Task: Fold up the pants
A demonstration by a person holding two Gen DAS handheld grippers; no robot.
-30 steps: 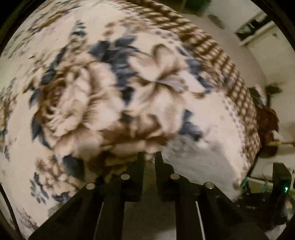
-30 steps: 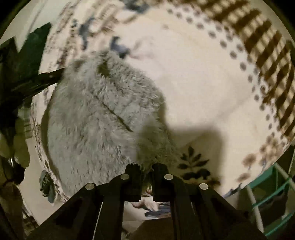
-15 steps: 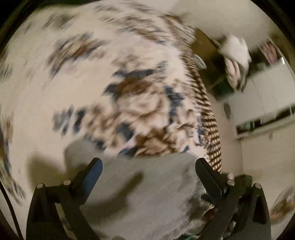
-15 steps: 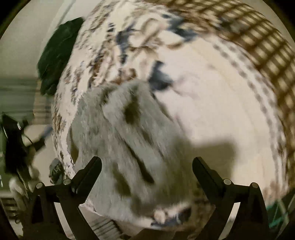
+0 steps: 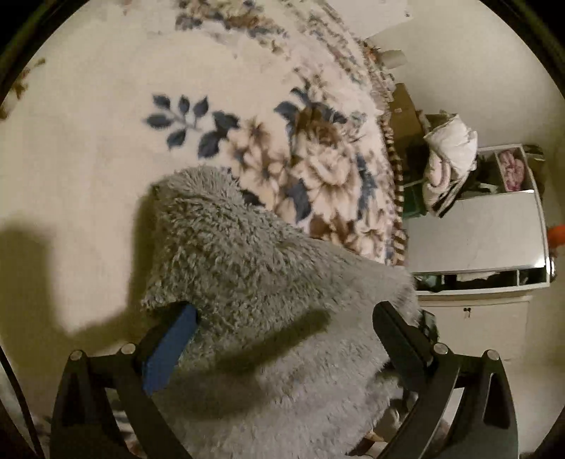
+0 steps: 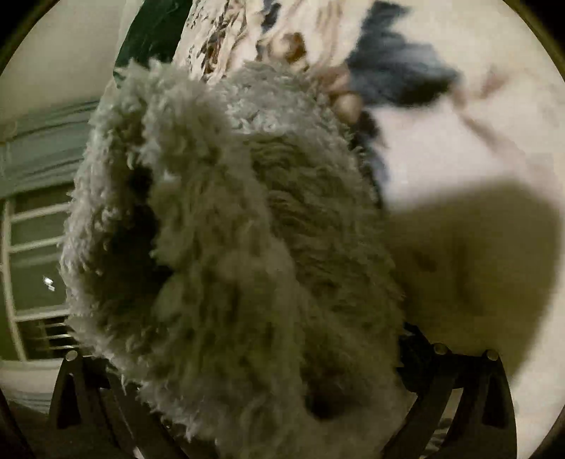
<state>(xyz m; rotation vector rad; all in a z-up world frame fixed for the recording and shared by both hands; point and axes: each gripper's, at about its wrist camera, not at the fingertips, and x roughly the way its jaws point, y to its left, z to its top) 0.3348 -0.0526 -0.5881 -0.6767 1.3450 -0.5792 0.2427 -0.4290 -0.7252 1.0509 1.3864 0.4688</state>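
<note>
The pants point(image 5: 254, 268) are grey and fluffy, folded into a bundle on a cream floral blanket point(image 5: 106, 123). My left gripper point(image 5: 286, 317) is open, its two fingers spread on either side of the near part of the bundle, a blue pad point(image 5: 169, 349) showing on the left finger. In the right wrist view the pants point(image 6: 229, 247) fill the middle of the frame close up. My right gripper point(image 6: 247, 353) is open, its fingers spread wide with the fluffy fabric lying over and between them, hiding the tips.
The blanket's striped edge point(image 5: 392, 169) runs down the right side. Beyond it stand a white cabinet point(image 5: 476, 247) and a pile of clothes point(image 5: 448, 159). In the right wrist view a dark green item point(image 6: 152, 31) lies at the blanket's far edge.
Both grippers were shut on the pants a second ago and have opened, letting go. Both have moved so the folded bundle now lies between their spread fingers.
</note>
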